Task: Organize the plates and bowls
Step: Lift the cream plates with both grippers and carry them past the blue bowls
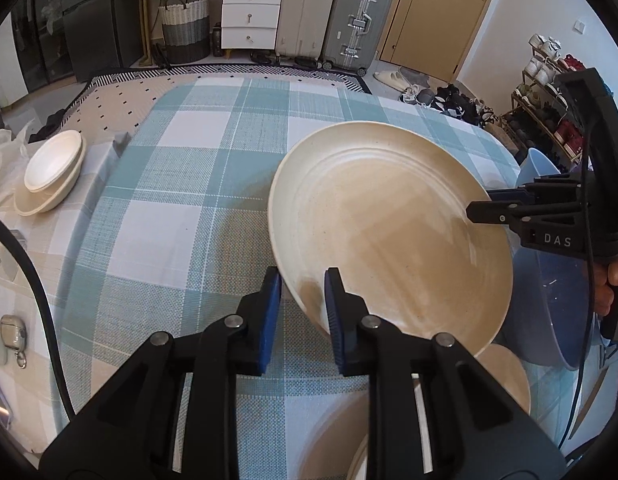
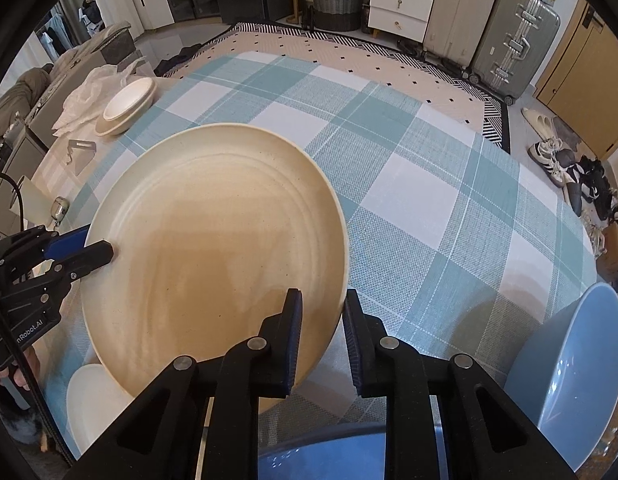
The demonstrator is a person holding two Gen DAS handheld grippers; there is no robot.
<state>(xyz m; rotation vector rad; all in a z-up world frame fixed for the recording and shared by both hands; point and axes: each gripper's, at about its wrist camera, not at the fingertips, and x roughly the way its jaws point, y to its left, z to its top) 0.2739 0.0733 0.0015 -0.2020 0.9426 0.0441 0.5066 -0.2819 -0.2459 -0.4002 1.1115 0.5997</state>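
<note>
A large cream plate (image 1: 389, 224) is held above the checked tablecloth; it also shows in the right wrist view (image 2: 217, 240). My left gripper (image 1: 303, 280) straddles its near rim, one pad under and one over, jaws partly closed with a gap. My right gripper (image 2: 323, 300) straddles the opposite rim the same way. The right gripper also shows at the right of the left wrist view (image 1: 479, 208), the left gripper at the left of the right wrist view (image 2: 99, 246). A stack of cream bowls (image 1: 51, 170) sits at the far left (image 2: 127, 106).
A blue bowl (image 2: 585, 364) stands at the right, and a larger blue basin (image 2: 341, 452) lies below my right gripper. Another cream plate (image 1: 505, 376) and a white dish (image 2: 93, 400) lie under the held plate. White plastic bag (image 2: 89, 92) and keys (image 1: 13, 336) sit at left.
</note>
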